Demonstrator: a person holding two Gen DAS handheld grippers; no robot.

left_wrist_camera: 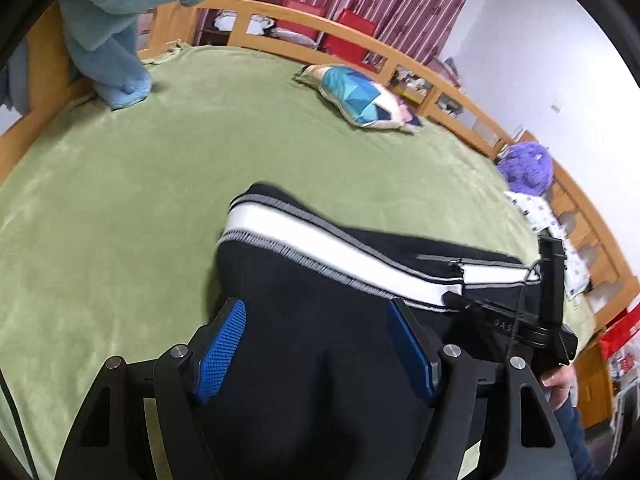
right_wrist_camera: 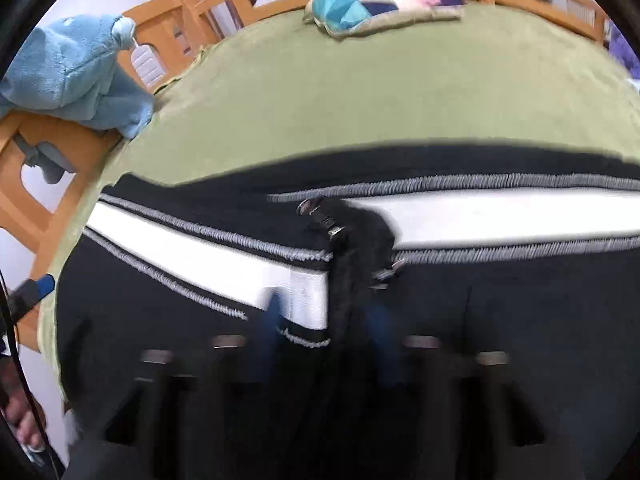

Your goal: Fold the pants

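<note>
Green fleece bedding (left_wrist_camera: pixel 200 168) covers a wide bed with a wooden rail (left_wrist_camera: pixel 280 12) behind it, red striped curtains beyond, a patchwork pillow (left_wrist_camera: pixel 360 96) near the far edge and a blue plush garment (left_wrist_camera: pixel 116 40) draped at the left corner.

From the left wrist view, the black pants (left_wrist_camera: pixel 320 340) with their white side stripe (left_wrist_camera: pixel 320 248) lie on the bedding right under and ahead of the left tongs (left_wrist_camera: pixel 316 344). Those tongs stand wide, blue pads on either side of black cloth but not pinching it. The stripe, and with it the long axis of the pants, runs from left of centre toward the right, where the right tongs' black body (left_wrist_camera: pixel 520 328) sits at the stripe's far end.

From the right wrist view, heavily blurred, the pants (right_wrist_camera: pixel 160 320) fill the lower half, and the stripe (right_wrist_camera: pixel 200 252) crosses the picture from side to side. The right tongs (right_wrist_camera: pixel 324 340) look drawn narrow around a bunched ridge of black fabric beside a zipper pull (right_wrist_camera: pixel 316 208); I judge they have pinched it, though blur hides the pad contact.

The fold likely turns on this: the pants lie crosswise to both tongs, the right nearer the gathered middle, the left nearer the free end.
</note>
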